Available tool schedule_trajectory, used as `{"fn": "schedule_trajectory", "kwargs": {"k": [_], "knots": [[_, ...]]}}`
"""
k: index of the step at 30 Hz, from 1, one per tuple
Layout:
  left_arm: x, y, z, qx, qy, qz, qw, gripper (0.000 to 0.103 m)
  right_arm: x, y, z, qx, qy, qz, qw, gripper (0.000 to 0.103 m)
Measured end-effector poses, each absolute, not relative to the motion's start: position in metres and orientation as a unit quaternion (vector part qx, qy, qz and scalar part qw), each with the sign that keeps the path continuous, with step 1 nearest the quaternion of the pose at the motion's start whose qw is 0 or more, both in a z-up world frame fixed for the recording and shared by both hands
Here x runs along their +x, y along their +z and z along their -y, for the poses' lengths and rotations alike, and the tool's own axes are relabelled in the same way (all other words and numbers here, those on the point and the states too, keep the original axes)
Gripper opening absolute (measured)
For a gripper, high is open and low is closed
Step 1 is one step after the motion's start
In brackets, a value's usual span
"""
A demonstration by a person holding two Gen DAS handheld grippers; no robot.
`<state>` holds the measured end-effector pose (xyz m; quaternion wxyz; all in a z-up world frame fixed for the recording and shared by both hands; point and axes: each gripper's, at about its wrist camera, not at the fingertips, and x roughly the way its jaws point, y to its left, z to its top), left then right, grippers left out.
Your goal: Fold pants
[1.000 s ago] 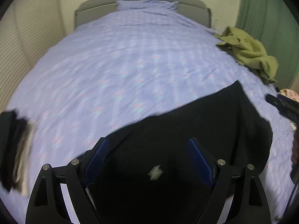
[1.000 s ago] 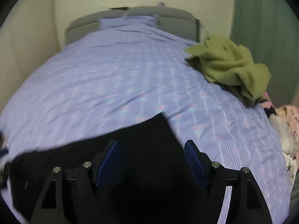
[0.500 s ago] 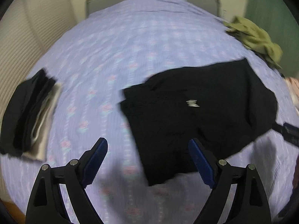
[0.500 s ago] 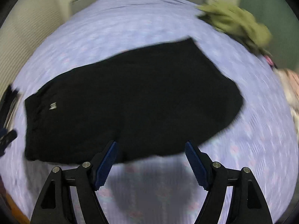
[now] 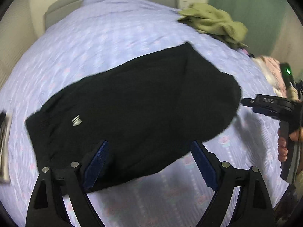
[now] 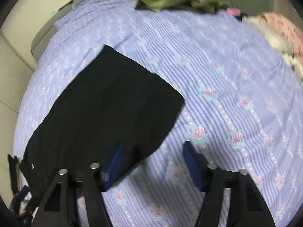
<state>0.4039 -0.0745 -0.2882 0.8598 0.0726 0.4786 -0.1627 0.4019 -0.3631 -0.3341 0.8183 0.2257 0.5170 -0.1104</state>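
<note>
The left tongs (image 5: pixel 149 162) stand wide, with nothing between their blue pads (image 5: pixel 96 162), and they hang above the near edge of the black pants (image 5: pixel 136 102). The right tongs (image 6: pixel 151 162) are wide too and hold nothing; the near corner of the pants (image 6: pixel 106 109) lies under their left pad (image 6: pixel 113 162), while their right pad sits over bare bedcover (image 6: pixel 227 98).

The pants lie flat on the bed, folded into a long dark band that runs ahead of the left tongs, from low on their left to higher on their right. A small white logo (image 5: pixel 76 120) shows on the cloth, ahead and to the left of the left tongs; it is a mark of slanted bars with no letters that can be read. In the right wrist view the far end of the pants is a straight hem ahead of the tongs.

To the right of the left tongs, the right tongs (image 5: pixel 269 106) appear from the side, level with the end of the pants, and carry white letters too blurred to read for certain. A hand (image 5: pixel 286 143) grips their handle.

At the far left edge of the left view lies a stack of folded clothes (image 5: pixel 4 132). The bedcover (image 5: pixel 106 37) is lilac with stripes and pink roses. Beyond the pants, to the right, sits a crumpled green garment (image 5: pixel 214 21), and nearer the right edge some pink cloth (image 5: pixel 272 70). Farthest off is the grey headboard (image 5: pixel 62 9).
</note>
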Motion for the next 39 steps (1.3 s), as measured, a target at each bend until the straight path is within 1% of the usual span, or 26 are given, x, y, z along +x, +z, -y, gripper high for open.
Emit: {"fn": "schedule_trajectory", "kwargs": {"k": [3, 6, 8, 9, 10, 11, 13, 16, 18, 19, 20, 22, 23, 24, 27, 28, 30, 33, 39], "knots": [[0.392, -0.286, 0.108, 0.145, -0.216, -0.435, 0.862, 0.088, 0.382, -0.334, 0.36, 0.2, -0.118, -0.525, 0.819, 0.059], [0.379, -0.294, 0.151, 0.244, -0.27, -0.386, 0.847, 0.082, 0.362, -0.333, 0.36, 0.208, -0.108, -0.527, 0.817, 0.059], [0.371, -0.302, 0.177, 0.298, -0.302, -0.36, 0.831, 0.072, 0.347, -0.335, 0.366, 0.22, -0.102, -0.534, 0.81, 0.059], [0.368, -0.308, 0.193, 0.325, -0.319, -0.346, 0.82, 0.07, 0.341, -0.337, 0.367, 0.221, -0.101, -0.536, 0.808, 0.059], [0.367, -0.312, 0.204, 0.339, -0.329, -0.34, 0.813, 0.066, 0.334, -0.337, 0.367, 0.217, -0.099, -0.538, 0.809, 0.059], [0.367, -0.317, 0.215, 0.355, -0.334, -0.334, 0.807, 0.059, 0.331, -0.338, 0.368, 0.211, -0.102, -0.539, 0.809, 0.059], [0.372, -0.325, 0.234, 0.375, -0.332, -0.325, 0.802, 0.054, 0.325, -0.339, 0.371, 0.208, -0.103, -0.539, 0.809, 0.059], [0.381, -0.338, 0.253, 0.393, -0.32, -0.328, 0.797, 0.051, 0.318, -0.337, 0.376, 0.215, -0.1, -0.535, 0.811, 0.059], [0.384, -0.348, 0.261, 0.415, -0.314, -0.332, 0.787, 0.041, 0.317, -0.336, 0.378, 0.214, -0.1, -0.532, 0.813, 0.059], [0.386, -0.351, 0.263, 0.423, -0.313, -0.333, 0.782, 0.025, 0.316, -0.336, 0.38, 0.215, -0.1, -0.531, 0.814, 0.059], [0.389, -0.352, 0.265, 0.424, -0.314, -0.342, 0.778, 0.013, 0.315, -0.336, 0.381, 0.218, -0.1, -0.529, 0.814, 0.059], [0.399, -0.345, 0.263, 0.394, -0.328, -0.366, 0.777, 0.01, 0.314, -0.336, 0.381, 0.226, -0.096, -0.526, 0.814, 0.056], [0.406, -0.337, 0.26, 0.363, -0.336, -0.383, 0.78, 0.009, 0.315, -0.336, 0.381, 0.23, -0.091, -0.525, 0.814, 0.049], [0.422, -0.324, 0.253, 0.306, -0.342, -0.413, 0.787, 0.009, 0.316, -0.336, 0.379, 0.235, -0.083, -0.524, 0.815, 0.047], [0.467, -0.304, 0.227, 0.183, -0.329, -0.468, 0.799, 0.008, 0.323, -0.334, 0.371, 0.24, -0.044, -0.513, 0.823, 0.047], [0.48, -0.301, 0.217, 0.161, -0.32, -0.475, 0.804, 0.007, 0.328, -0.332, 0.366, 0.24, -0.022, -0.508, 0.827, 0.047], [0.509, -0.301, 0.197, 0.11, -0.312, -0.499, 0.801, 0.007, 0.342, -0.329, 0.357, 0.243, 0.023, -0.497, 0.833, 0.047], [0.536, -0.305, 0.176, 0.07, -0.299, -0.52, 0.797, 0.007, 0.365, -0.323, 0.342, 0.226, 0.07, -0.485, 0.842, 0.047], [0.558, -0.322, 0.155, 0.053, -0.273, -0.543, 0.793, 0.007, 0.414, -0.325, 0.309, 0.195, 0.158, -0.482, 0.84, 0.047]]}}
